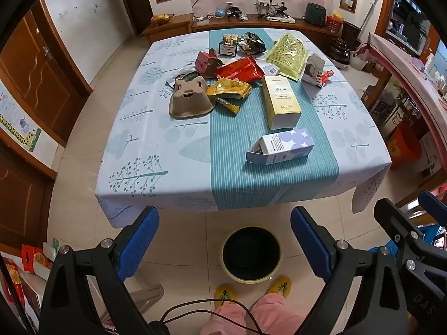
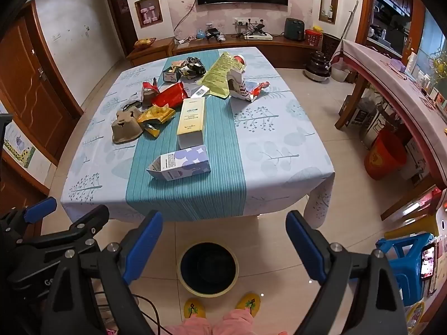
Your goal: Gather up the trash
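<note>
Two handheld grippers hang side by side short of the table's near edge, both with jaws spread wide and nothing between them. Left gripper: blue-padded fingers framing the floor. Right gripper: same stance; its neighbour shows at 9 o'clock in the right wrist view.

Square table under a pale blue tree-print cloth with a teal striped runner down the middle. Trash lies scattered on it, mostly toward the far half:
- white carton with lilac pattern, on its side, nearest the front edge, on the runner.
- tall cream-yellow rectangular box, lying flat just beyond the carton, at its 12 o'clock.
- brown moulded-pulp cup tray, at the box's 9 o'clock, off the runner's left edge.
- crumpled gold foil wrapper, between tray and box, touching the tray.
- red foil pouch, just behind the gold wrapper.
- flat yellow-green plastic bag with printed text, far right of the runner.
- white torn box with red trim, at the bag's 3 o'clock.
- dark crumpled wrapper, far end of the runner.

Round yellow-rimmed bin with black liner stands on the tile floor at 6 o'clock from the table, directly below both grippers. Yellow slippers just behind it.
</note>
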A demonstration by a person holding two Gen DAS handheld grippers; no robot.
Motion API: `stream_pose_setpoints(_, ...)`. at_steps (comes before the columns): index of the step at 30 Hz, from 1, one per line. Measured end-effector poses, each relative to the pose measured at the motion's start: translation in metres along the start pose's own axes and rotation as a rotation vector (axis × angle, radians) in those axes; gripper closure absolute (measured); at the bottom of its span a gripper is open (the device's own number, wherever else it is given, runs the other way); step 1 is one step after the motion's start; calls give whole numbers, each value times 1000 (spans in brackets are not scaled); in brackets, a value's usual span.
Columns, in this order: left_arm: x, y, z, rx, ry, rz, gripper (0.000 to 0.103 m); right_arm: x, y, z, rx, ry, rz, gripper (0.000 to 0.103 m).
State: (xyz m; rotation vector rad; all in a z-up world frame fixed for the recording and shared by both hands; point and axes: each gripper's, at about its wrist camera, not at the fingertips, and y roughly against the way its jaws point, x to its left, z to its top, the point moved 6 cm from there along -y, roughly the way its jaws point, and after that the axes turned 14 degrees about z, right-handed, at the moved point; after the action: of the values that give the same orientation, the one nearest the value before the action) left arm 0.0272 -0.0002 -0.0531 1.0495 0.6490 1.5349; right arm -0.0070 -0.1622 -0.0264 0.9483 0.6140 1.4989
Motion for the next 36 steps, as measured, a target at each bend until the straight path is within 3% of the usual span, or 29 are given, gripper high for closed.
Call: stream_pose_setpoints(36,1,12,3,-44,11,-40,9,-8,7,1,-18,-43,-2,13)
